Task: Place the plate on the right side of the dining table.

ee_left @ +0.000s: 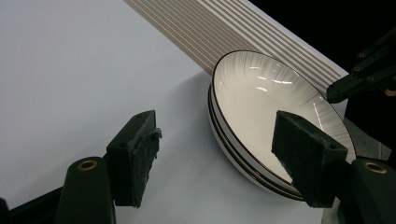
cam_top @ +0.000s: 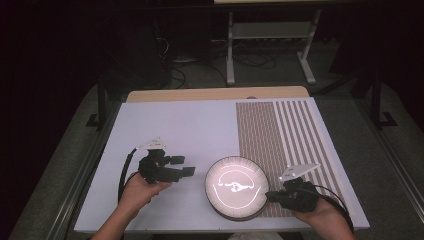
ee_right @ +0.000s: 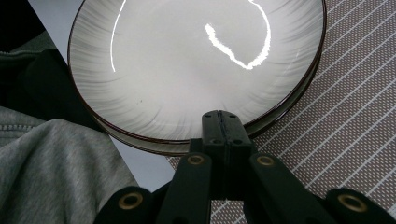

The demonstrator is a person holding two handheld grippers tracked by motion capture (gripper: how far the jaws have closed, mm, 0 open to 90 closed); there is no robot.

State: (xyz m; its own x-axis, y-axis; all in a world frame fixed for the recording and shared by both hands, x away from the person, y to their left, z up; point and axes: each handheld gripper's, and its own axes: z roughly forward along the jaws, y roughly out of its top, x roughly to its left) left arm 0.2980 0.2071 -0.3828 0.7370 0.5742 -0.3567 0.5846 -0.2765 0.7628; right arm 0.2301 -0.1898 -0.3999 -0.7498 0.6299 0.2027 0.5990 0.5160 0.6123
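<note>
The stack of plates (cam_top: 235,187) is sitting near the front edge of the surface (cam_top: 190,130), straddling the boundary between the plain white area and the striped mat (cam_top: 280,135). In the left gripper view, two dark-rimmed plates are visibly nested, one inside the other.

The right claw (cam_top: 270,196) is resting at the right rim of the stack. In the right gripper view, its jaws are standing fully closed, pad against pad, with the tips lying at the rim of the top plate; whether the rim is being pinched between them cannot be told.

The left claw (cam_top: 186,166) is hovering over the white area, just left of the stack and apart from it. Its jaws are standing open with nothing between them. In the left gripper view, the right-hand pad (ee_left: 303,154) is overlapping the plate rim in line of sight.

A grey sleeve (ee_right: 51,168) is showing in the right gripper view.
</note>
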